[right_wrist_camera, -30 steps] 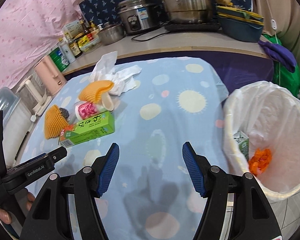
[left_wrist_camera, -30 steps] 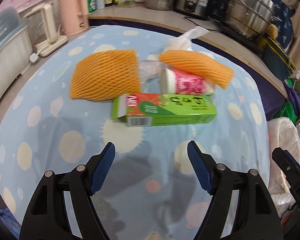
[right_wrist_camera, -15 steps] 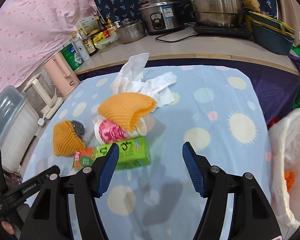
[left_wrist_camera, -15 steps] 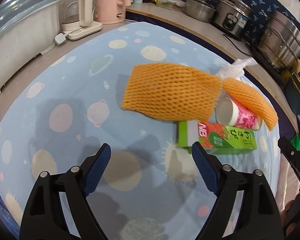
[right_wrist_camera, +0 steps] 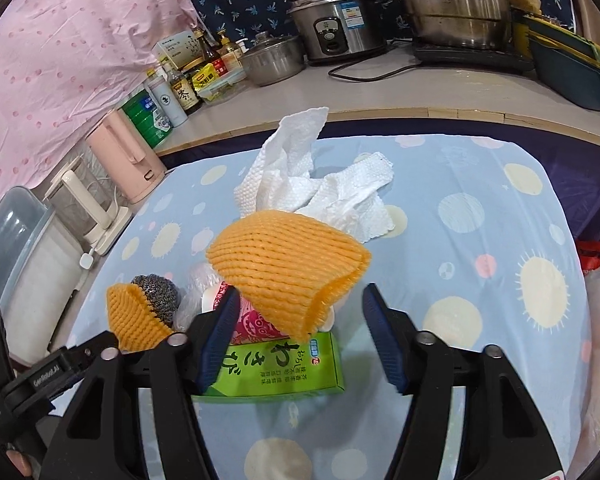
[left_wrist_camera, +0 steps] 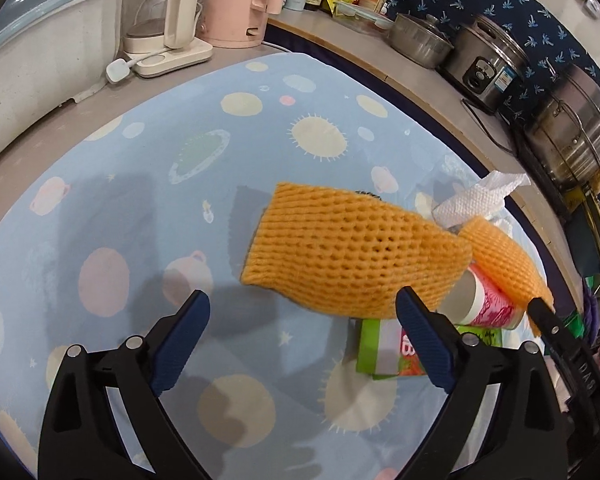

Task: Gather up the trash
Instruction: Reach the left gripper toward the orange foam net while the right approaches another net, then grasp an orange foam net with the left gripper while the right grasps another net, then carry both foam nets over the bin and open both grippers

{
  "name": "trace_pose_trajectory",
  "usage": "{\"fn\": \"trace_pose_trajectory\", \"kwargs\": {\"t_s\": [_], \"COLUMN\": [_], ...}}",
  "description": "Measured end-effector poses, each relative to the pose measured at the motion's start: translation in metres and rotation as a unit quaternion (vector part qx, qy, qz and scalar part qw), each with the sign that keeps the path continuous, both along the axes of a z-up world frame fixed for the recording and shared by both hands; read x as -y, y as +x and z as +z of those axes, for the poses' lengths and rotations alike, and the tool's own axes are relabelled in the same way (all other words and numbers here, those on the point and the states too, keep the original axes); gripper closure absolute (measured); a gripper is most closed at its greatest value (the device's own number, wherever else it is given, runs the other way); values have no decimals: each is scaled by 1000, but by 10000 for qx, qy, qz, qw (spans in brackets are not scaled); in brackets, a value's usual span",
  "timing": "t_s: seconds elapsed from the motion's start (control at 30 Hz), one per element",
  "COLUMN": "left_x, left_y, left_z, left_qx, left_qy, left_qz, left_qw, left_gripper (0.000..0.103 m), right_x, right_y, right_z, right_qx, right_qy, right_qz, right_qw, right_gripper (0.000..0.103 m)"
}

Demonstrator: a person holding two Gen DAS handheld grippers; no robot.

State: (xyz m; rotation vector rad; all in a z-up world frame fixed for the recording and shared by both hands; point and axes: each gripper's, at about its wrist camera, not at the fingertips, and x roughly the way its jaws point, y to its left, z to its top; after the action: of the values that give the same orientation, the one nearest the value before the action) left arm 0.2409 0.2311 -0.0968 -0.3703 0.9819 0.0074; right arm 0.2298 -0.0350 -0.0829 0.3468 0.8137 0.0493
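Left hand-held gripper: jaws spread wide, just been opening, nothing between the blue pads; tilted down over the desk, just short of the larger orange foam net.
Right hand-held gripper: jaws apart, just been closing; the smaller foam net and the green box lie in the gap, and the pads do not visibly press on either.
Orange foam nets: two. One lies flat near the middle of the blue patterned desk cloth; the other rests on top of the pink cup.
Green box: one, lying on its side at the near edge of the pile.
Pink cup: one, on its side, touching the box.
White paper towel: one crumpled piece, behind the nets.
Steel scrubber: one, tucked in the mouth of the larger net.
Person: fingertips visible at the lower left of the right wrist view.
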Motion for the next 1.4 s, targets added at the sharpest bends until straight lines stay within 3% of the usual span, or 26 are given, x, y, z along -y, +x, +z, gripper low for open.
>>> {"fn": "trace_pose_trajectory", "kwargs": {"t_s": [0.03, 0.13, 0.37, 0.57, 0.63, 0.83, 1.1, 1.4], "left_x": [1, 3, 17, 26, 29, 35, 42, 59], "left_y": [2, 7, 31, 31, 27, 8, -28, -61], "left_z": [0, 3, 4, 1, 2, 8, 26, 76], "left_qx": [-1, 33, 61, 58, 79, 161, 275, 814], "left_qy": [-57, -183, -235, -306, -258, -176, -68, 22], "left_qz": [-9, -20, -106, -327, -397, -563, -648, -854], "left_qw": [10000, 9998, 9997, 9990, 9988, 9981, 9975, 9930], "left_gripper": [13, 13, 13, 45, 61, 79, 82, 83], "right_x": [-2, -6, -8, -6, -5, 2, 15, 39], "right_y": [0, -6, -23, -37, -42, -58, -92, -135], "right_z": [0, 2, 7, 7, 6, 5, 16, 44], "right_qx": [-4, 63, 156, 134, 124, 100, 218, 590], "right_qy": [-44, -195, -335, -299, -270, -188, -161, -102], "right_qz": [35, 97, 147, 179, 170, 112, -19, -254], "right_qw": [10000, 9997, 9992, 9993, 9994, 9997, 9996, 9979], "right_gripper": [74, 88, 92, 92, 92, 92, 92, 92]}}
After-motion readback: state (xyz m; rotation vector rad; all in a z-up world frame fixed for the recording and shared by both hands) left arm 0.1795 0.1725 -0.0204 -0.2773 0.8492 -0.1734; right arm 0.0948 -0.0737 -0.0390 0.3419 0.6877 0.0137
